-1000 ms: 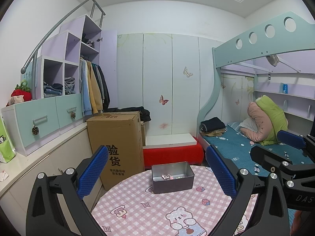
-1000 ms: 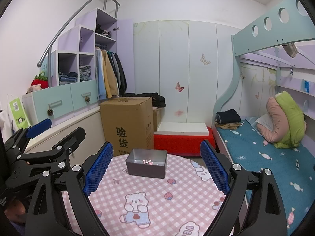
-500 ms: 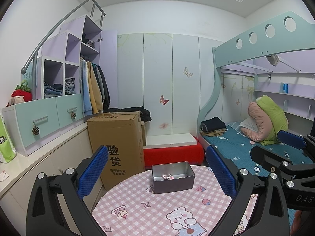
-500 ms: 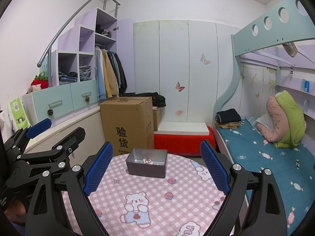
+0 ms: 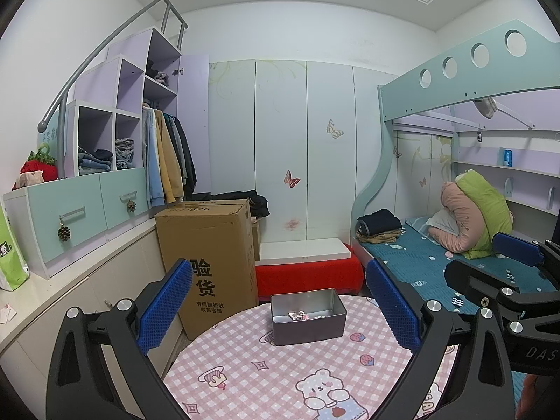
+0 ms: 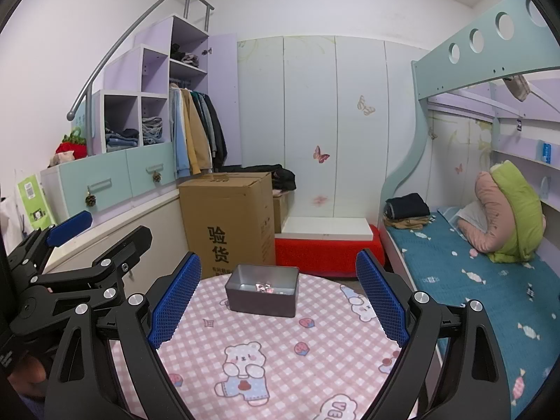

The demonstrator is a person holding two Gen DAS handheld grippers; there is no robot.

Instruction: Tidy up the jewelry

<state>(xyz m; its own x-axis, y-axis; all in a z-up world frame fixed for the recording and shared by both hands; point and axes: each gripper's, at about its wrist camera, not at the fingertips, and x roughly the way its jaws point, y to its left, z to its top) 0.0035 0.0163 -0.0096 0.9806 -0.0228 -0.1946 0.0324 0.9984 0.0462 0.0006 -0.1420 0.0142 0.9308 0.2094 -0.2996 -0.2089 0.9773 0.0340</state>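
Observation:
A grey metal tin [image 5: 307,316] [image 6: 262,294] stands open at the far side of a round table with a pink checked cloth [image 5: 266,374] [image 6: 280,346]. Small jewelry pieces [image 5: 297,315] [image 6: 264,287] lie inside it. My left gripper [image 5: 279,302] is open, held above the table's near part, its blue pads well short of the tin. My right gripper [image 6: 278,301] is open too, at a similar distance from the tin. Nothing is between the fingers of either one. Each gripper shows at the edge of the other's view.
A tall cardboard box [image 5: 210,262] [image 6: 229,224] stands behind the table on the left. A red bench with a white board [image 5: 308,269] sits against the wardrobe. A bunk bed [image 6: 472,269] runs along the right, cabinets and drawers [image 5: 77,210] along the left.

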